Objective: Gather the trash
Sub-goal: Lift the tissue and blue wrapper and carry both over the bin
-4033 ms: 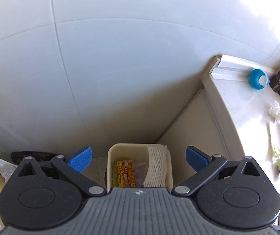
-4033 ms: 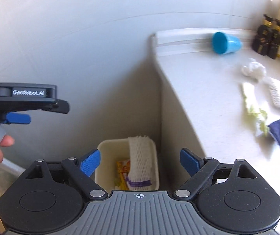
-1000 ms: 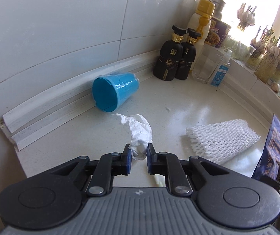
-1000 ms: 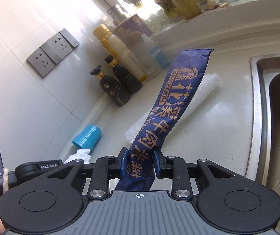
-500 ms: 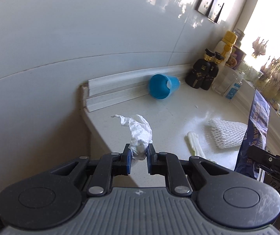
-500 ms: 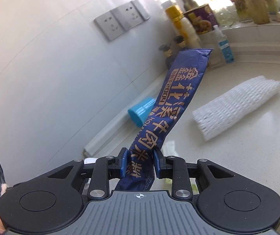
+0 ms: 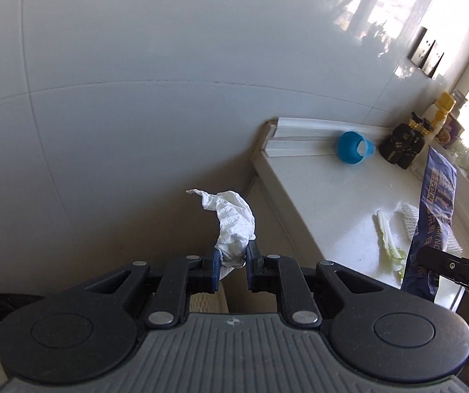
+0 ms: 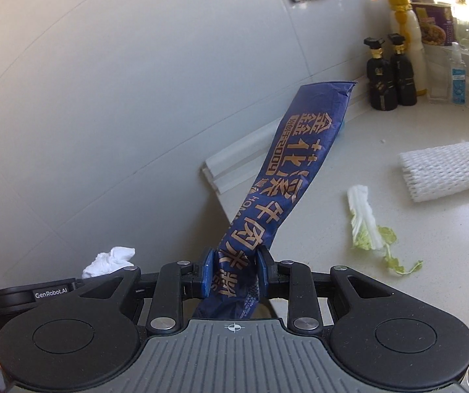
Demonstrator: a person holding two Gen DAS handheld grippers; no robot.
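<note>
2 pieces of trash are held clear of the counter (image 7: 332,203): a crumpled tissue (image 7: 233,229) is clamped in the nearly closed left gripper (image 7: 231,263) off the counter's left end, and a blue wrapper (image 8: 277,203) is pinched in the narrowly parted right gripper (image 8: 234,271) above its front edge. On the counter, a cabbage scrap (image 8: 365,219) and foam net (image 8: 447,170) are left. The wrapper's long axis is pointed up, tilted toward the backsplash.

2 wrist views, probably shared countertop (image 7: 332,203)
</note>
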